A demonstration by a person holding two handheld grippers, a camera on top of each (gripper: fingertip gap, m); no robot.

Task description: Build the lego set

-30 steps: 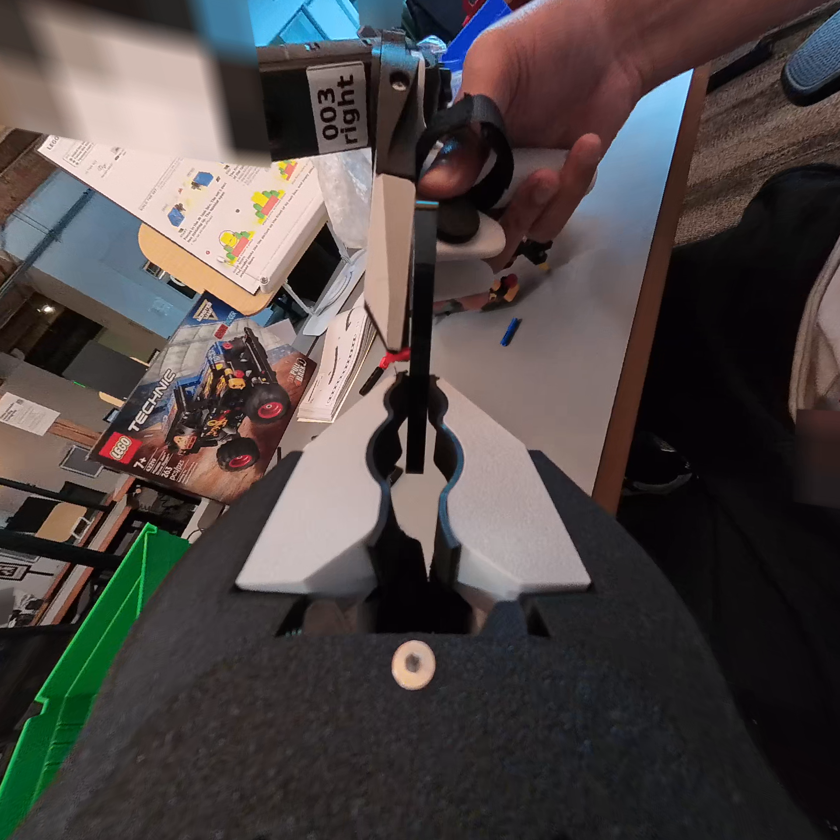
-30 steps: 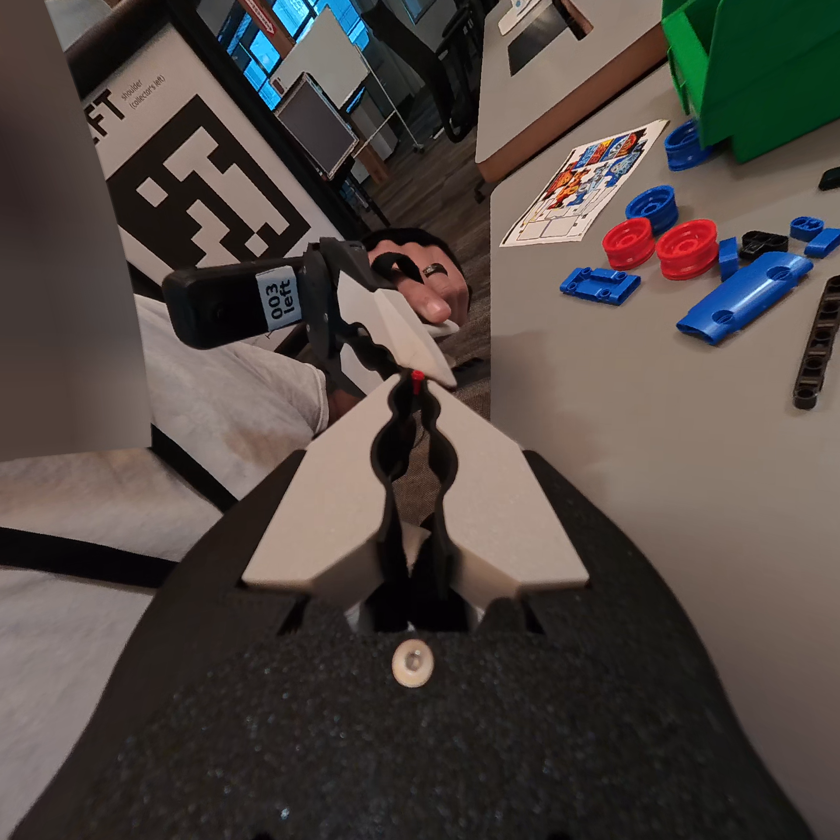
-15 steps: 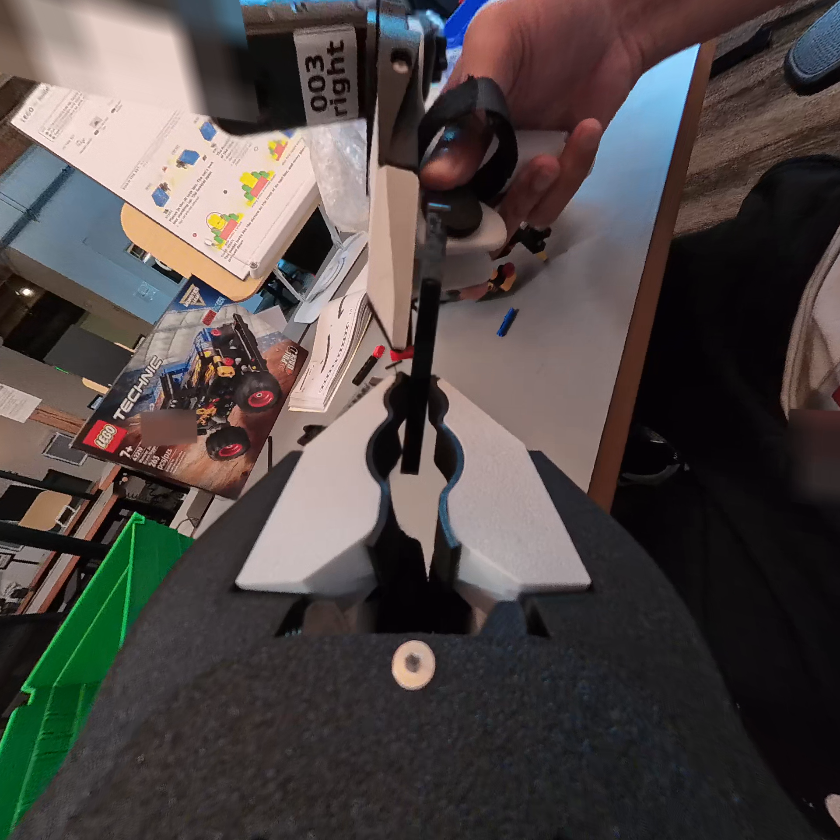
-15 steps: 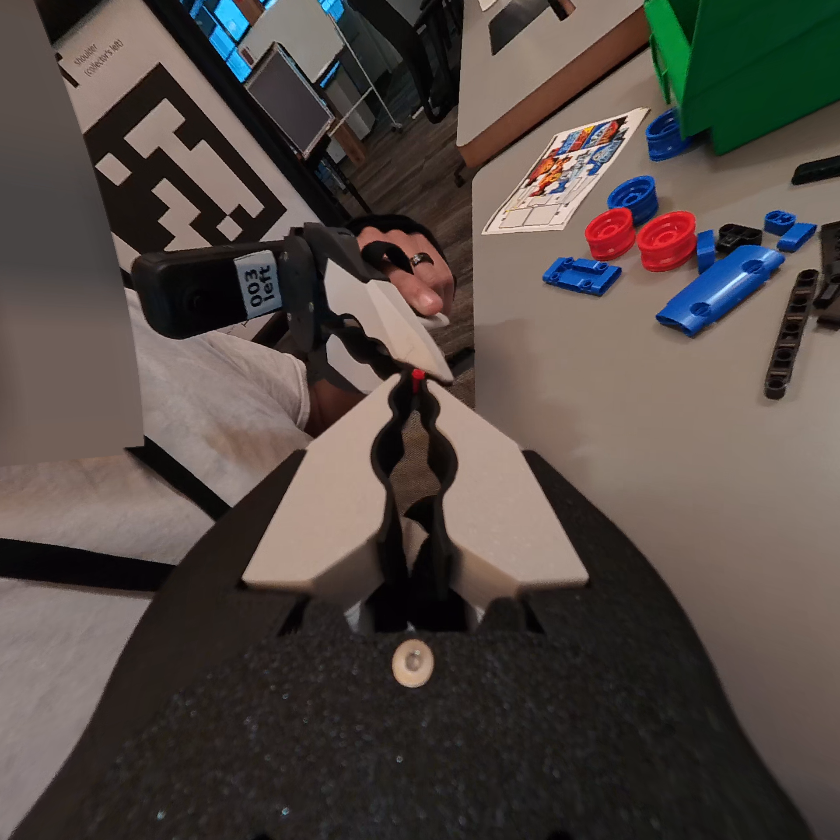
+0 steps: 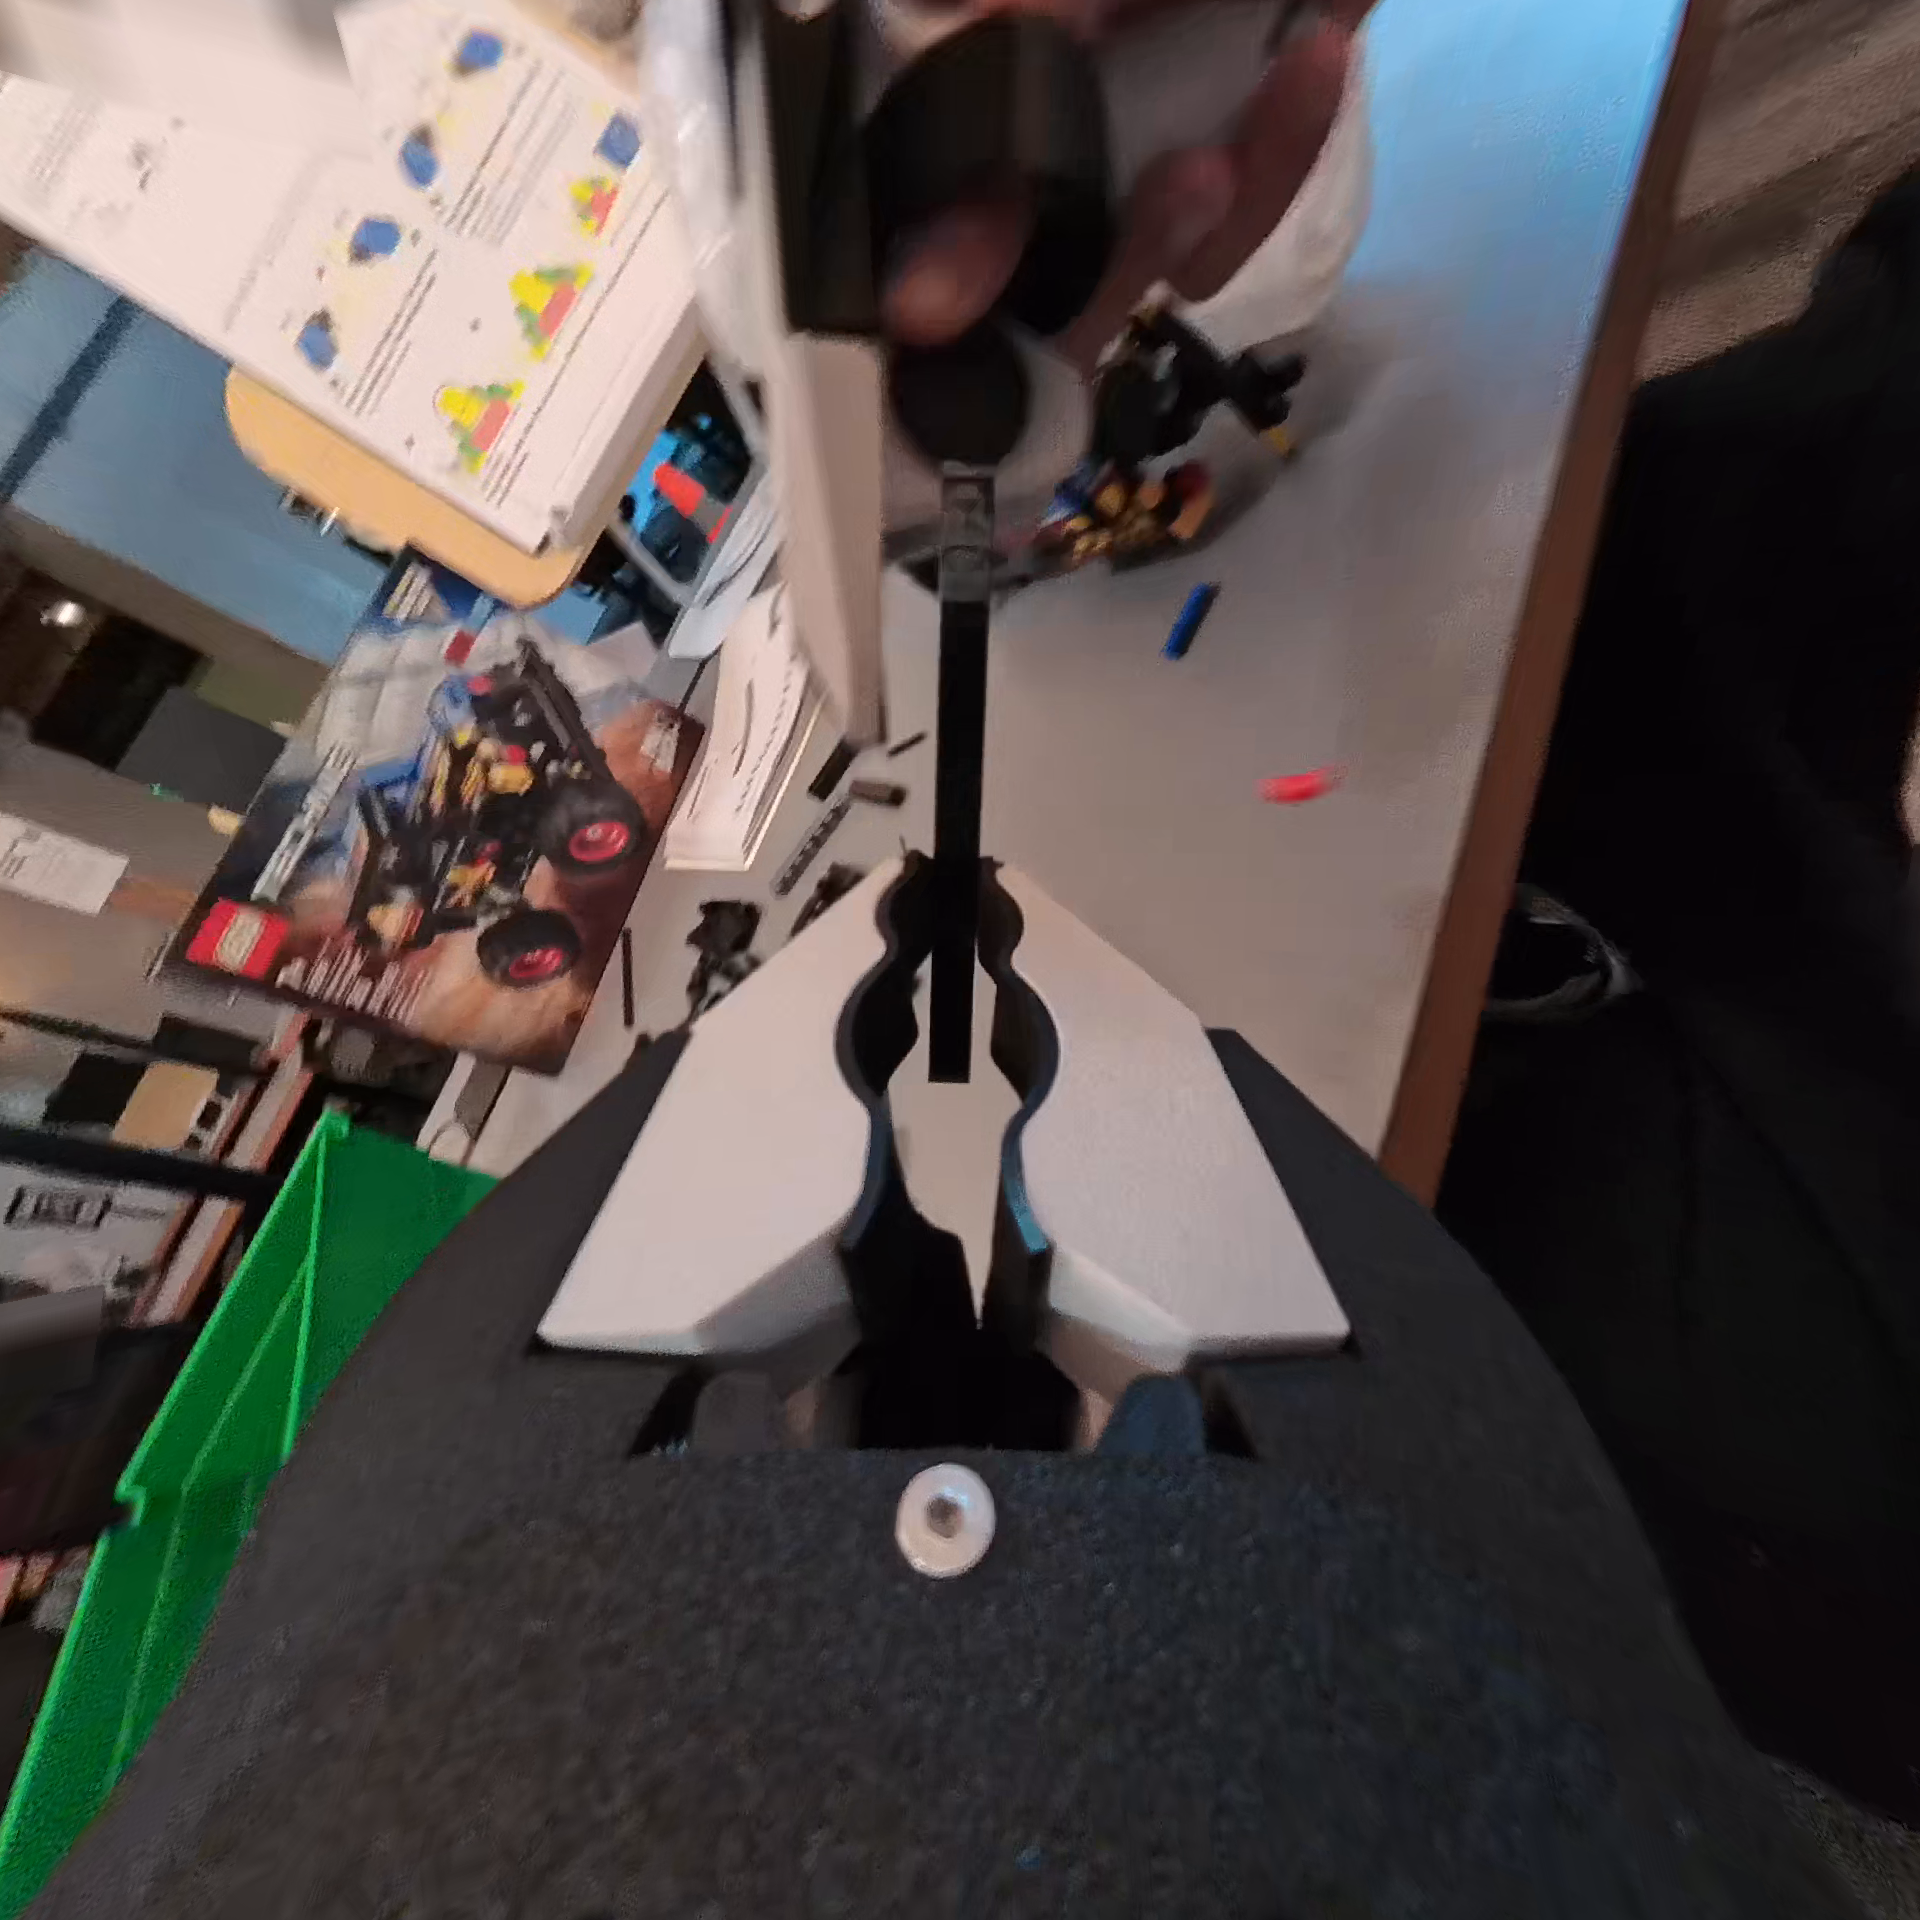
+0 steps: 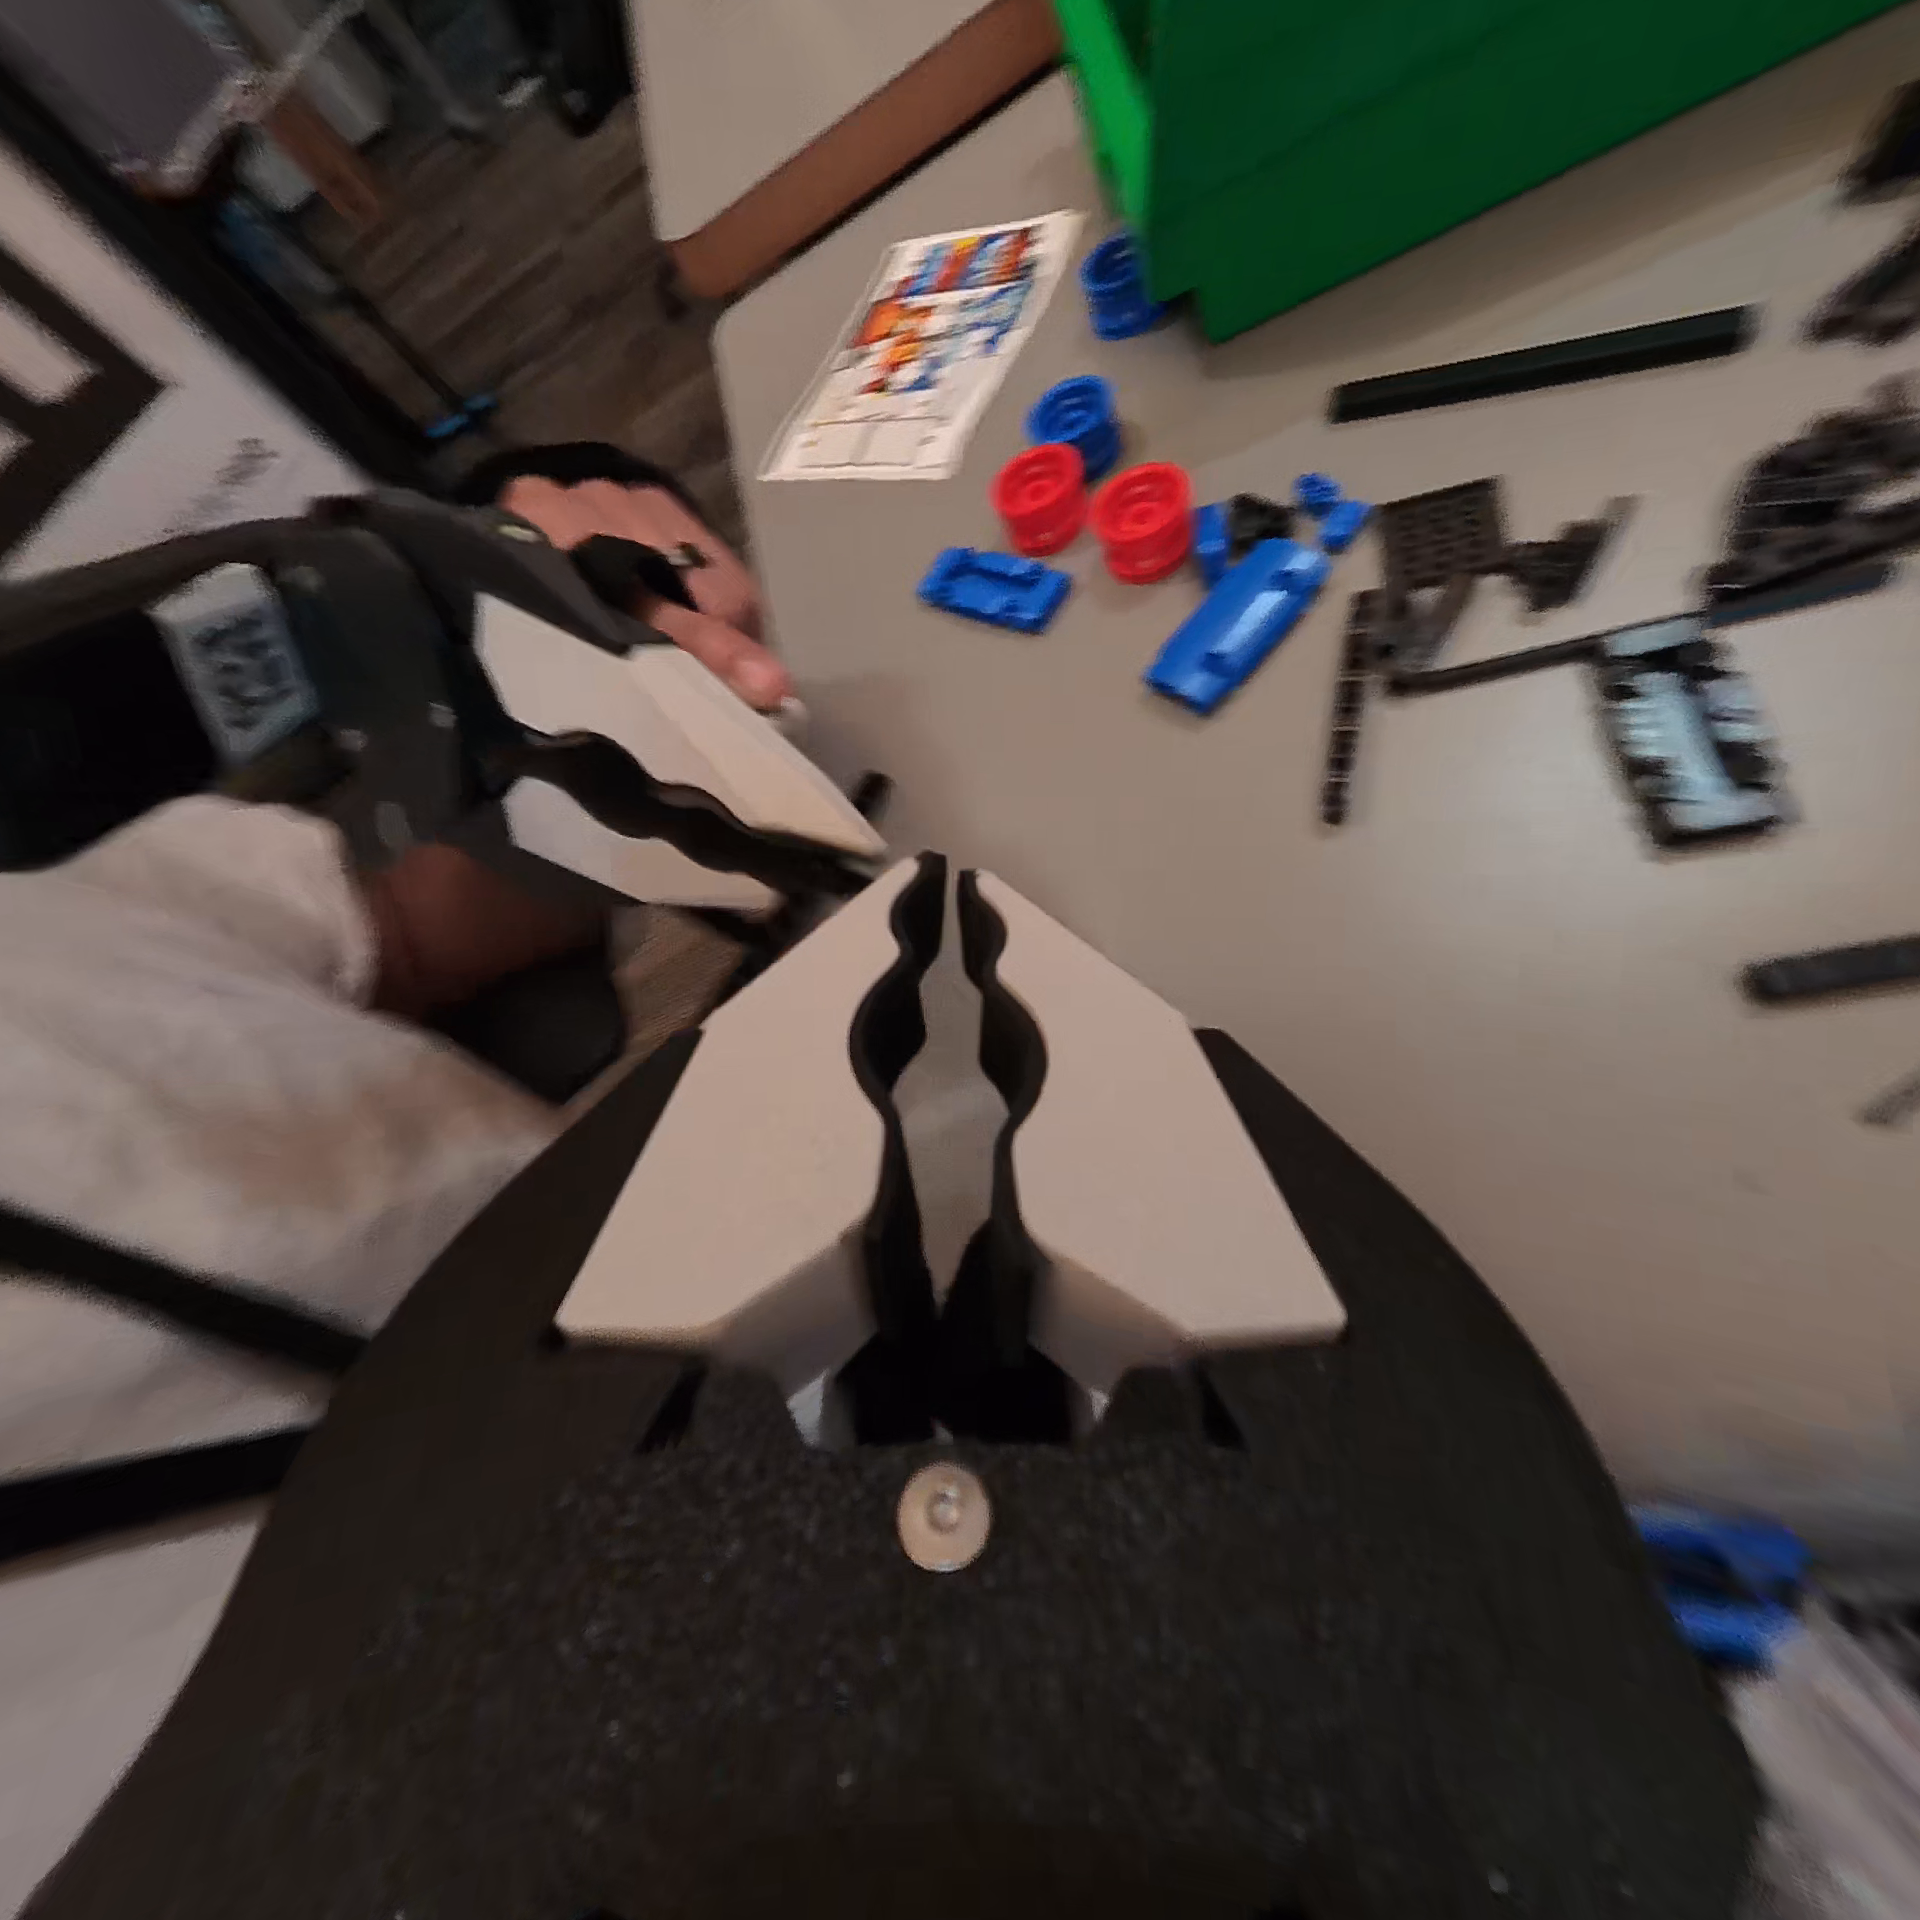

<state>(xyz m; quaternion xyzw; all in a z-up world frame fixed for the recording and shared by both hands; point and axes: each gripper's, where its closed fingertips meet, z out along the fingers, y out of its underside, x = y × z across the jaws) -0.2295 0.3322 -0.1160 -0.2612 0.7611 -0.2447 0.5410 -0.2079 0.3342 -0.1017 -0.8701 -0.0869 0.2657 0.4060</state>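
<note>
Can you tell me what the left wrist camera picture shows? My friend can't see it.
The left gripper is shut on a long black Lego beam that sticks up in front of the camera. The right gripper, held by a hand, is blurred just above the beam. Behind lie a grey table, a small red piece, the Lego box and a green bin.

Green bin (image 6: 1455, 145) — perhaps two — grey table (image 6: 1195, 935)

Soft indoor light, heavy motion blur.
Both views smear toward the upper edges; wide-angle bending at the sides; faint shadows.
</note>
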